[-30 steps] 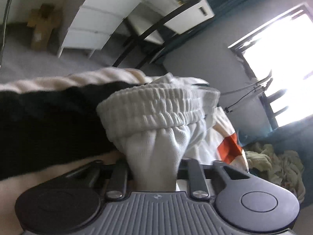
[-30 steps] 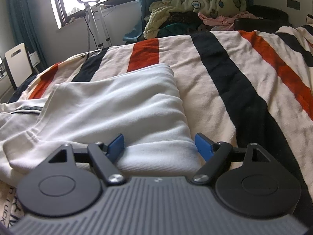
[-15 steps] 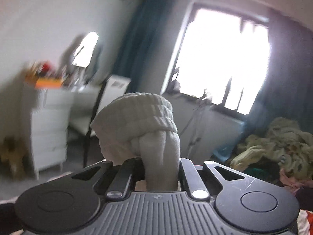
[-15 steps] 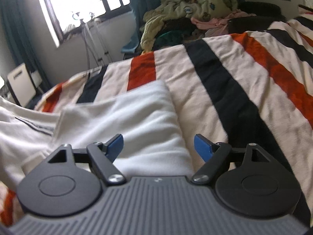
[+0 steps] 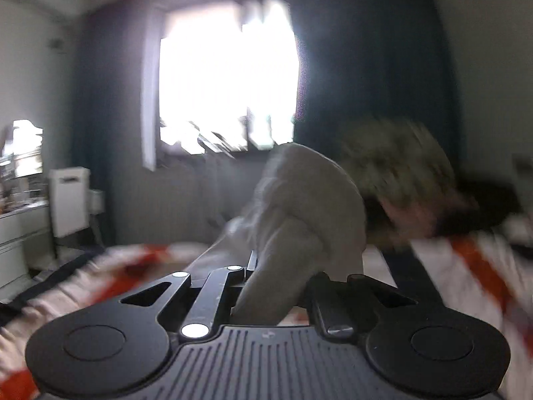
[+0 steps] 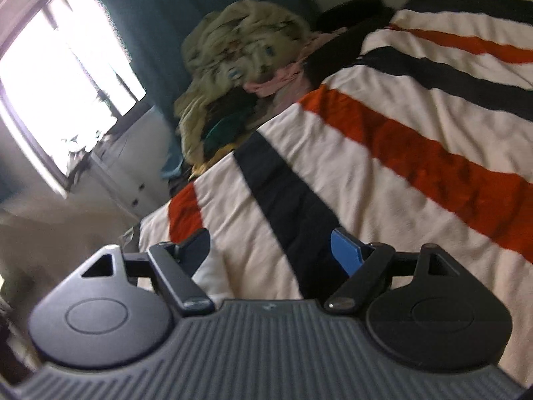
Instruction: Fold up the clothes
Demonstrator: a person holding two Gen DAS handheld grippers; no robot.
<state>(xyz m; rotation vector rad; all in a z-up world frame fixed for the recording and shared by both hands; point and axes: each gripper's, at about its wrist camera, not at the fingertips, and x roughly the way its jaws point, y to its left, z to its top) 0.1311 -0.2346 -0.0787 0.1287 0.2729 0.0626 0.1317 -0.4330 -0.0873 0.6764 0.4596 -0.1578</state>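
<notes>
In the blurred left wrist view, my left gripper (image 5: 276, 286) is shut on a bunched part of a white garment (image 5: 306, 220), which rises from between the jaws and trails down to the left. The rest of the garment is hidden below the gripper body. My right gripper (image 6: 271, 250) is open with nothing between its blue-padded fingers (image 6: 346, 253). It hovers tilted over the striped blanket (image 6: 383, 173) of cream, black and orange. No white garment shows in the right wrist view.
A heap of yellowish and pink clothes (image 6: 246, 53) sits at the bed's far end. A bright window (image 5: 226, 80) with dark curtains is behind it. White drawers (image 5: 20, 233) and a white chair back (image 5: 68, 200) stand at the left.
The left gripper swung right and lower, still holding the garment; the bed is now in its view. The right gripper tilted and moved off the white garment, which left its view.
</notes>
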